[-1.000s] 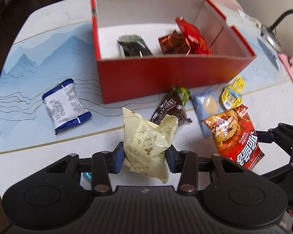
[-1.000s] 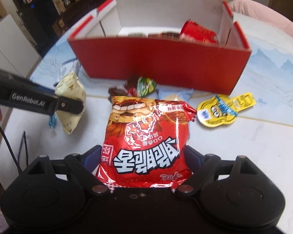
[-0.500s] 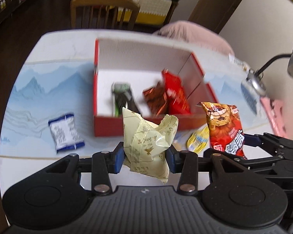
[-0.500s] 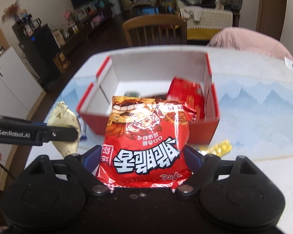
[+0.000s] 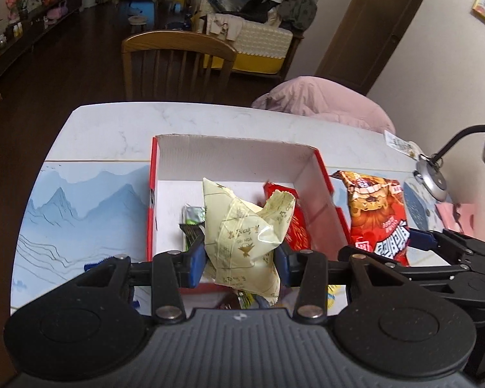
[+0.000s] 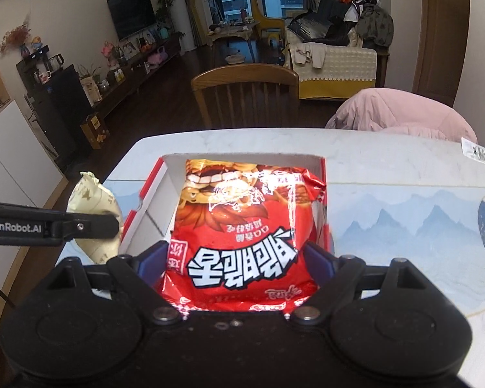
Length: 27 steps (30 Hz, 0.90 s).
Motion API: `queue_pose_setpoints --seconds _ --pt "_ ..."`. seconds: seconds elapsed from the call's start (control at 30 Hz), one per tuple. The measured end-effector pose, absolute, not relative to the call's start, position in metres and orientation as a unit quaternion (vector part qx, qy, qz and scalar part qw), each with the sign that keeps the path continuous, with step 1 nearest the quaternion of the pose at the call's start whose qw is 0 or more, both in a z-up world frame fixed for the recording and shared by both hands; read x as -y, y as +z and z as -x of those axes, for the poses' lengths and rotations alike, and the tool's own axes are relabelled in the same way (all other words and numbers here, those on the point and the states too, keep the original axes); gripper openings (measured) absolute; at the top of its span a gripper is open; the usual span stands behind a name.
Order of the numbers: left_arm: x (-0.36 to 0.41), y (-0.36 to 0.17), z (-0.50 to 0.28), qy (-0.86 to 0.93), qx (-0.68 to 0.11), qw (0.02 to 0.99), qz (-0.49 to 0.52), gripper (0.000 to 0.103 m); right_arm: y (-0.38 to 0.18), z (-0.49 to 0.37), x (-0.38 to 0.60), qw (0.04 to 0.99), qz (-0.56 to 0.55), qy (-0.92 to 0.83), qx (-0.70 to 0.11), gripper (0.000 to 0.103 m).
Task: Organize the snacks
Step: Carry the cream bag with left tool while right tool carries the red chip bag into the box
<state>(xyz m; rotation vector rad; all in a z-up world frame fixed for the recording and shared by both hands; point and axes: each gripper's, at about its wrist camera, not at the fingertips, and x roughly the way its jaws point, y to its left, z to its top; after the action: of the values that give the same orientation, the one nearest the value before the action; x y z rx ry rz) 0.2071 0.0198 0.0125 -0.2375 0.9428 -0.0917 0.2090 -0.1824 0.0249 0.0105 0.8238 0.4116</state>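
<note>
Above red box [image 5: 320, 174], left hand-held gripper [image 5: 241, 260] clamps cream packet [image 5: 242, 239], right hand-held gripper [image 6: 234, 266] clamps red bag [image 6: 242, 226]; box contents mostly hidden

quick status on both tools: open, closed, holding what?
Left tool: closed on the pale yellow snack packet.
Right tool: closed on the red snack bag.

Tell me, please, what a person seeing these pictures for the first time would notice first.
First, the big red snack bag clamped in the right gripper, filling that view above the red box. Next, the pale yellow packet pinched in the left gripper, also raised over the box, where a few snacks already lie.
</note>
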Motion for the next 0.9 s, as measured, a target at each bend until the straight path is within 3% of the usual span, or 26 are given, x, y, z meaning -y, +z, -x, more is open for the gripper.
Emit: queue_pose_setpoints --seconds 0.9 --pt "-0.011 -0.077 -0.314 0.034 -0.558 0.828 0.043 0.042 -0.06 -0.294 0.153 0.856 0.051 0.196 -0.475 0.088"
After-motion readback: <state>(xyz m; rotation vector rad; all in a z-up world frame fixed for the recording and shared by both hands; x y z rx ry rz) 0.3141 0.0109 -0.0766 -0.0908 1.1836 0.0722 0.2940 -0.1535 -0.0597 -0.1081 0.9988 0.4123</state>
